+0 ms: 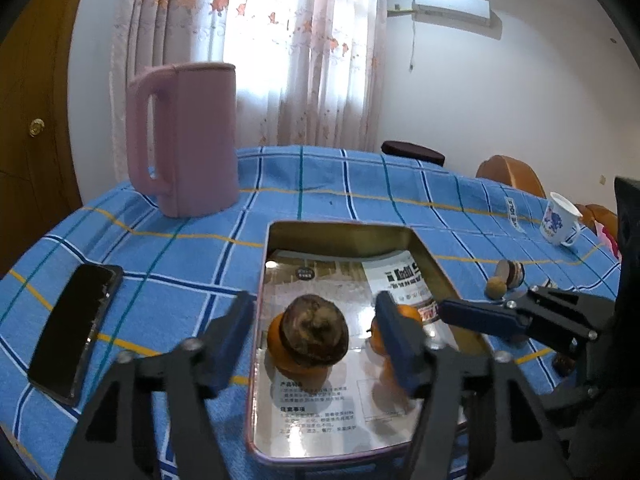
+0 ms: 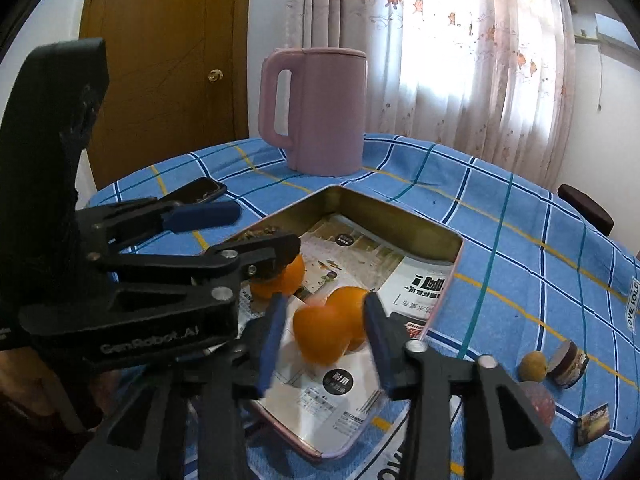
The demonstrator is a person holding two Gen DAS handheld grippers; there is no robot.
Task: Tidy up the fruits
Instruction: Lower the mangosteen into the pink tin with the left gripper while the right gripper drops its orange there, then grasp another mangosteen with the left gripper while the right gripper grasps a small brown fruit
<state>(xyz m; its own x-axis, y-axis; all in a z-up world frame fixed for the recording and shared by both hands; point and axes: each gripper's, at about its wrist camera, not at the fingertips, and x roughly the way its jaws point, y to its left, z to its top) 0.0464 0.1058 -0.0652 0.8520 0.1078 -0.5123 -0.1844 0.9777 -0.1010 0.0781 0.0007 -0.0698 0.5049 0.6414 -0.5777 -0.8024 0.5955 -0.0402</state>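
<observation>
Blue checked tablecloth (image 1: pixel 180 248) is spread under a metal tin (image 1: pixel 280 240) — both grippers (image 1: pixel 316 328) (image 2: pixel 324 336) held apart, oranges (image 2: pixel 320 340) unclamped, pink jug (image 1: pixel 188 136) at eleven o'clock.

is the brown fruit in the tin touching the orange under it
Touching. The left wrist view shows the brown fruit sitting directly on top of the orange in the tin, with no gap between them.

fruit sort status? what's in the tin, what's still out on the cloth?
Done: the tin holds three oranges, plus a brown fruit sitting on one. In hand: nothing gripped; the right gripper straddles an orange, pads apart, and the left gripper is open around the brown fruit. Left: a small round fruit on the cloth.
</observation>
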